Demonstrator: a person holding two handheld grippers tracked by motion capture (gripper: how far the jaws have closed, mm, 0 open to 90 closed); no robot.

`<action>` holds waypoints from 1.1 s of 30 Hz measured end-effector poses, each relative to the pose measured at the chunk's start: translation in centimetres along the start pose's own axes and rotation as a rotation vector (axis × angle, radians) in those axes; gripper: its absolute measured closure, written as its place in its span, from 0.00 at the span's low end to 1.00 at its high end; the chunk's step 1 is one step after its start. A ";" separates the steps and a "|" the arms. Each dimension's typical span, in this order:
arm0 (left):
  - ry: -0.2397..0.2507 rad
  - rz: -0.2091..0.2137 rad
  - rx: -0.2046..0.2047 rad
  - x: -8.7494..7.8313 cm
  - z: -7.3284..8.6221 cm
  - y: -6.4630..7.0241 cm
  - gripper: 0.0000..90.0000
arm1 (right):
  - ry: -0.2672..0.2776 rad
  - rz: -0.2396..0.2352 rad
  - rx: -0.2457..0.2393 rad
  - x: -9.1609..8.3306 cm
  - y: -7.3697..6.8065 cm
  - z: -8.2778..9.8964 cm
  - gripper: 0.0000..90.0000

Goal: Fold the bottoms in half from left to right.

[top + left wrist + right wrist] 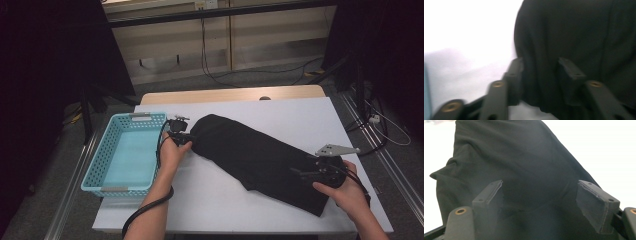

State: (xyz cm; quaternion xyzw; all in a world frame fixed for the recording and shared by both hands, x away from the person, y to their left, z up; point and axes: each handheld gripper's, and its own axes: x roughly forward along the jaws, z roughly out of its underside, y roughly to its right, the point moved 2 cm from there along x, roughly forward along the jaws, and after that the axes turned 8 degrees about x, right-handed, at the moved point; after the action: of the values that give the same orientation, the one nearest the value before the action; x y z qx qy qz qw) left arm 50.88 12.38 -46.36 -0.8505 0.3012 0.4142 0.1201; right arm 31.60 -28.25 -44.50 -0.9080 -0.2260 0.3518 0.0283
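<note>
**Both ends of the folded garment being taken up**

High view: the black garment is lying slantwise on the white table beside the blue basket; lifting it there probably comes next.

Left gripper view: the left gripper is pinching a fold, jaws clamped on cloth.

Right gripper view: the right gripper is standing with jaws apart over smooth, dark fabric.

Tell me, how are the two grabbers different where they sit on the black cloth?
The left gripper pinches a fold at the black cloth's end beside the blue basket; the right gripper has wide jaws over the other end, not pinching. Both are black and hand-held.
</note>
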 end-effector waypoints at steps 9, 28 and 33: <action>-0.030 0.049 -0.028 -0.1 -0.5 0.1 0.86 | 0.008 -0.013 -0.010 0.0 -0.2 0.0 0.21; -0.021 0.069 -0.066 -2.7 -2.8 -1.6 0.87 | 0.010 -0.031 -0.008 -0.1 -0.2 0.1 0.17; -0.023 0.063 -0.069 -3.1 -3.0 -2.1 0.87 | 0.004 -0.035 -0.007 0.0 -0.3 0.1 0.17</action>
State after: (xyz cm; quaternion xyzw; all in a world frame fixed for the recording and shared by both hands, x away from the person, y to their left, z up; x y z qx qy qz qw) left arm 52.55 13.94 -42.20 -0.8394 0.3120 0.4376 0.0811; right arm 31.42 -27.99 -44.49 -0.9048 -0.2428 0.3484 0.0317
